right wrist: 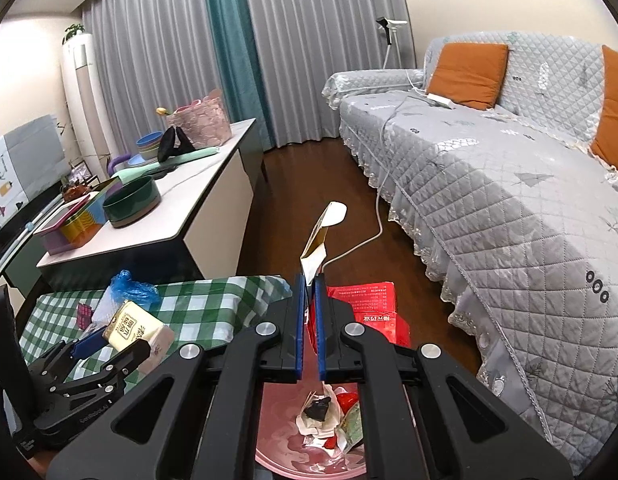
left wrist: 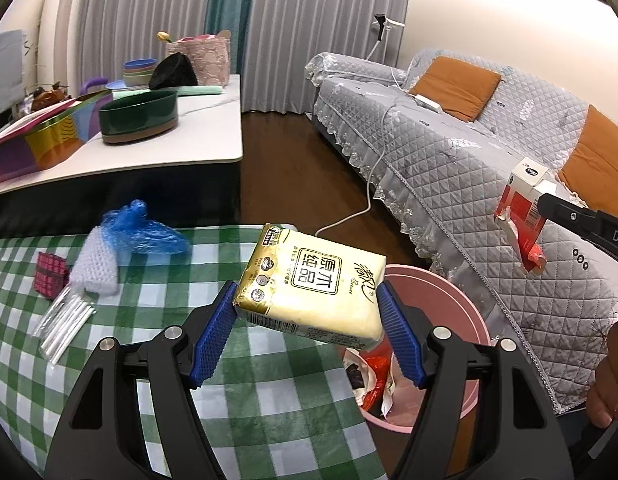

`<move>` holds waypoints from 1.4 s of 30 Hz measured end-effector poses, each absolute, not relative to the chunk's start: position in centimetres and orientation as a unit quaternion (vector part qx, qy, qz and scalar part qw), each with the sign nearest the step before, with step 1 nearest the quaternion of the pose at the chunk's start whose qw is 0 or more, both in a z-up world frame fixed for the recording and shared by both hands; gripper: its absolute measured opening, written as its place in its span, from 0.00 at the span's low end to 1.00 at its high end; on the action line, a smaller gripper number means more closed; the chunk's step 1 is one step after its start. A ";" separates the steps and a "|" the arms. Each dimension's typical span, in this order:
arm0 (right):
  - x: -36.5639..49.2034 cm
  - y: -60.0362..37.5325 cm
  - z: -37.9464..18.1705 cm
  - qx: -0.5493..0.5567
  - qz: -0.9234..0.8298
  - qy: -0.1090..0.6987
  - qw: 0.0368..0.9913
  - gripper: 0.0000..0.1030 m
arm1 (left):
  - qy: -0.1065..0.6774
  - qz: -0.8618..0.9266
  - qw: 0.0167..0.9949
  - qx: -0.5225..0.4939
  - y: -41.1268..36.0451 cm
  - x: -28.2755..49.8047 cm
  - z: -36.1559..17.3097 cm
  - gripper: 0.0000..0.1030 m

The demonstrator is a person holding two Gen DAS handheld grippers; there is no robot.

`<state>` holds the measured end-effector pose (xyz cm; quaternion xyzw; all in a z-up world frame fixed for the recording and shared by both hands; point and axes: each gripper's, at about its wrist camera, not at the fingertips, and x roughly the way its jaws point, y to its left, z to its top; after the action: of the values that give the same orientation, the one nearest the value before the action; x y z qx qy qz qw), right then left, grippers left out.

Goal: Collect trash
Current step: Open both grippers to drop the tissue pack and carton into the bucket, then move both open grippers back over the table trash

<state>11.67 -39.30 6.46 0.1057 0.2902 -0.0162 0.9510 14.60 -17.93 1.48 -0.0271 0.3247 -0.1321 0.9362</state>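
Observation:
My left gripper is shut on a yellow tissue pack and holds it above the edge of the green checked table, beside the pink trash bin. The pack also shows in the right wrist view. My right gripper is shut on a torn red and white carton, held above the bin, which holds several wrappers. The carton also shows in the left wrist view.
On the checked table lie a blue plastic bag, a white knitted piece, a clear plastic sleeve and a small red item. A white side table carries bowls and boxes. A grey quilted sofa is on the right.

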 end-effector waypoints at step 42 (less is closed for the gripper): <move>12.7 -42.0 4.9 0.123 -0.047 0.311 0.941 0.40 | 0.367 -0.173 0.914 -0.015 -22.4 16.7 -1.3 0.69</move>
<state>12.72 -41.96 4.86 0.1225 0.3106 -0.0466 0.9415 16.74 -22.41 -1.29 -0.0152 0.3669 -0.1730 0.9139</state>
